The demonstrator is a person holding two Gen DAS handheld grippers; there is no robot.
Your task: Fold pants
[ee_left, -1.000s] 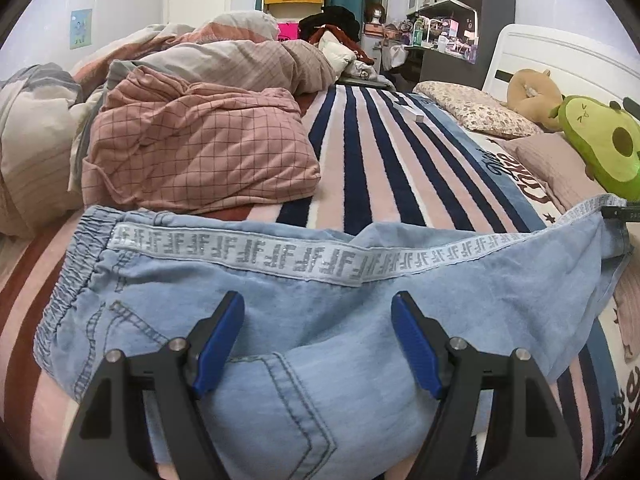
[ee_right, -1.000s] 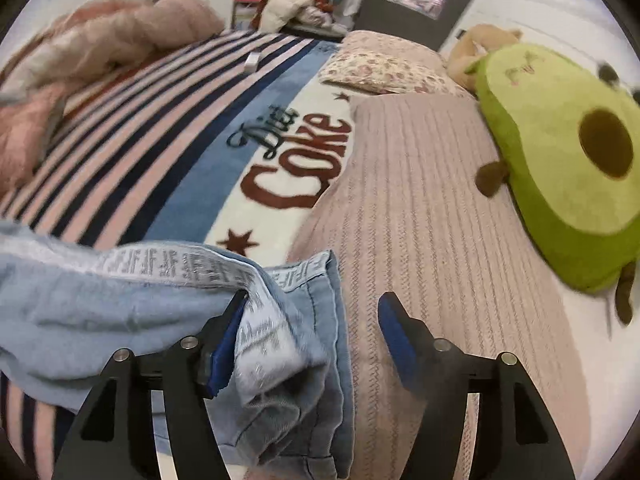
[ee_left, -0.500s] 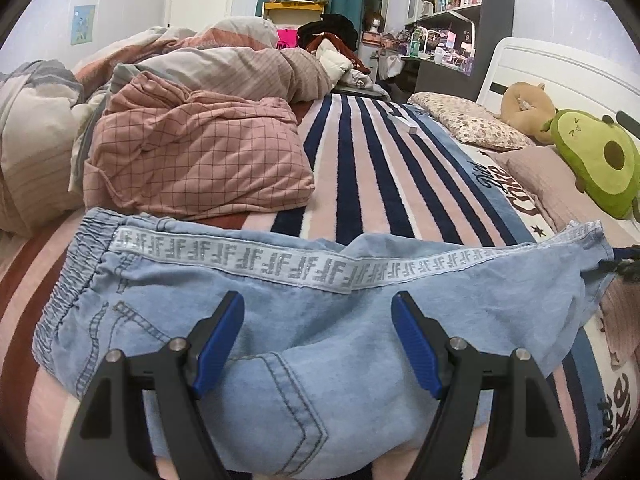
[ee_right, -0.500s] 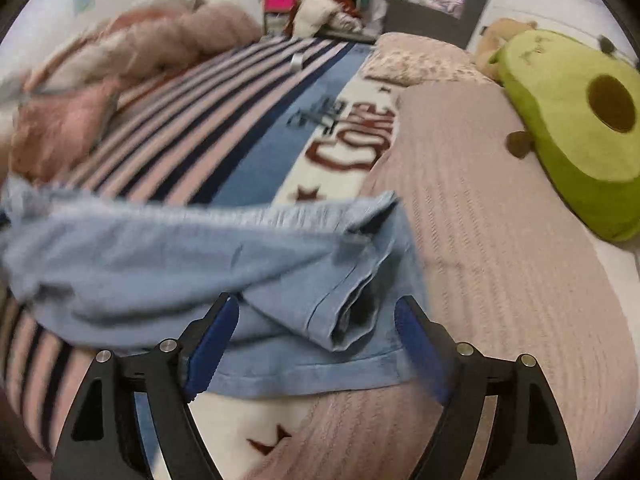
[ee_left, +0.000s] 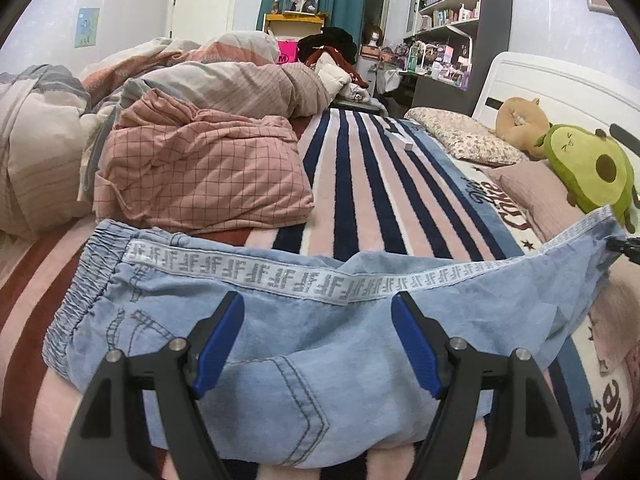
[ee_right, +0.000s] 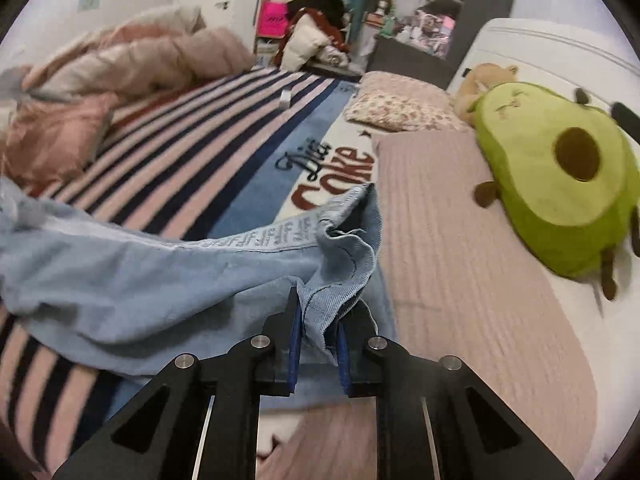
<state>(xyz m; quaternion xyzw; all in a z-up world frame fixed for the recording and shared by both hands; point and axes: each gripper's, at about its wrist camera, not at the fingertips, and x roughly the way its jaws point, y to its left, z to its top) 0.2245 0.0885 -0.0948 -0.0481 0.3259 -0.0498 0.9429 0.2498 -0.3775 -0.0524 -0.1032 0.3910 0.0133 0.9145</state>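
Light blue denim pants [ee_left: 480, 304] with a lettered side stripe lie across the striped blanket [ee_left: 360, 184], waistband at the left, leg ends at the right. My left gripper [ee_left: 318, 300] hovers open over the seat and back pocket, nothing pinched between its blue pads. In the right wrist view my right gripper [ee_right: 320, 312] has its jaws closing, and the pads press on the bunched leg hem of the pants [ee_right: 160, 272]. The hem end is raised off the bed beside the pink pillow [ee_right: 460, 240].
A pink checked quilt [ee_left: 200, 176] is heaped behind the waistband at the left. A green avocado plush [ee_right: 560, 184] and a floral pillow [ee_right: 396, 112] lie by the white headboard [ee_left: 552, 92] at the right. Shelves and clutter stand beyond the bed's far end.
The right gripper went from open around the leg hem to shut on it, and that end of the pants now hangs lifted. The left gripper stays open over the seat.
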